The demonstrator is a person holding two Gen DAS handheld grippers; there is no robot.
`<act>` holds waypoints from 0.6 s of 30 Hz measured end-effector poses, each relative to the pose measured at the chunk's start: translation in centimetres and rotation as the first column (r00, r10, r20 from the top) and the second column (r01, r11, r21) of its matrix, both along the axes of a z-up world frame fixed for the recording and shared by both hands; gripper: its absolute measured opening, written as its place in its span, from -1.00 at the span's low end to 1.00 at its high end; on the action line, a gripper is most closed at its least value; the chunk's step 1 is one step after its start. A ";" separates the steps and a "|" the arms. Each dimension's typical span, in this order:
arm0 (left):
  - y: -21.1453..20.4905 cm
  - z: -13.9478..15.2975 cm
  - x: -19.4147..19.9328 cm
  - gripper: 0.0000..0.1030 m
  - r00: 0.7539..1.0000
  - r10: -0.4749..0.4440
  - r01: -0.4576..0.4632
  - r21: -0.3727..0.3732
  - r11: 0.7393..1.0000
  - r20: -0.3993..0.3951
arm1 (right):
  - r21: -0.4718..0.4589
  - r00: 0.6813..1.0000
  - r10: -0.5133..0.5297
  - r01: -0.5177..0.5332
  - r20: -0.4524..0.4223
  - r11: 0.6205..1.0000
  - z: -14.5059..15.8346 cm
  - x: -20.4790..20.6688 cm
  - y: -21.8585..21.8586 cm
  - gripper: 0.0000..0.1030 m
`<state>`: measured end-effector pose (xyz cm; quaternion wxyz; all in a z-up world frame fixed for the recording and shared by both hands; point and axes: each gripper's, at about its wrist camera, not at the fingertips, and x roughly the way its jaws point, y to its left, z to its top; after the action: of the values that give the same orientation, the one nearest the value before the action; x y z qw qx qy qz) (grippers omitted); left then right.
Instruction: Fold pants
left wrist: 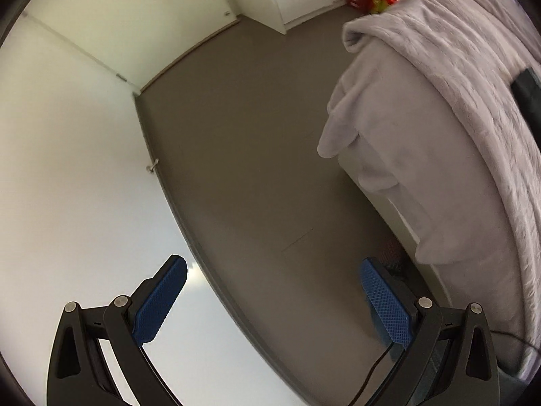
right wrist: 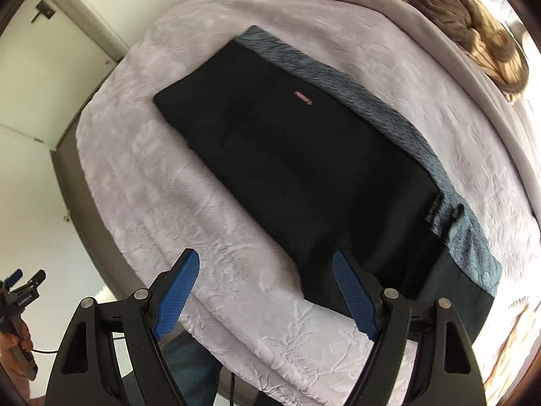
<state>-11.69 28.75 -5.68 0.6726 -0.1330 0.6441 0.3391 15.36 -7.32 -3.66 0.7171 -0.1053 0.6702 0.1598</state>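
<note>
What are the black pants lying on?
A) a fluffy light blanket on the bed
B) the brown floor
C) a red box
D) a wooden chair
A: the black pants lie flat on the fluffy light blanket that covers the bed, just ahead of the open right gripper.

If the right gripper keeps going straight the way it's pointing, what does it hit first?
Probably the black pants lying flat on the blanket; the right gripper is open and aimed near their closest edge, though depth is unclear.

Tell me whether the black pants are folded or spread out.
Folded: the black pants lie as a compact rectangle with straight edges on the blanket.
</note>
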 end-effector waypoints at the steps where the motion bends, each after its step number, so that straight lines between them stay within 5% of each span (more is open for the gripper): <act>1: -0.3 0.2 0.4 1.00 1.000 0.005 -0.005 -0.010 1.000 0.022 | 0.000 1.000 0.005 -0.005 0.001 1.000 0.0 0.0 0.2 0.63; 5: -2.2 0.5 4.6 1.00 0.994 -0.059 0.066 -0.072 0.995 0.097 | 0.009 1.000 -0.003 0.003 0.006 1.000 0.3 0.1 -0.1 0.63; 9: -5.6 0.9 12.0 1.00 0.959 -0.163 0.212 -0.201 0.956 0.232 | 0.011 0.999 -0.049 0.049 0.021 0.999 0.7 0.6 -1.3 0.63; 11: -7.5 1.3 15.7 1.00 0.934 -0.175 0.266 -0.282 0.922 0.310 | 0.018 0.995 -0.092 0.092 0.026 0.996 0.8 0.9 -2.4 0.63; 14: -10.8 1.2 21.7 1.00 0.884 -0.160 0.359 -0.417 0.835 0.439 | 0.036 0.986 -0.165 0.164 0.021 0.986 0.6 1.2 -4.2 0.63; 18: -14.4 -1.7 28.7 1.00 0.855 -0.151 0.437 -0.534 0.724 0.496 | 0.055 0.966 -0.257 0.257 0.000 0.965 -0.3 1.4 -6.1 0.63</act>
<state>17.01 14.38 -7.38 0.7563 -0.3124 0.5729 -0.0469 16.76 -13.46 -3.94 0.7368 0.0015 0.6710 0.0832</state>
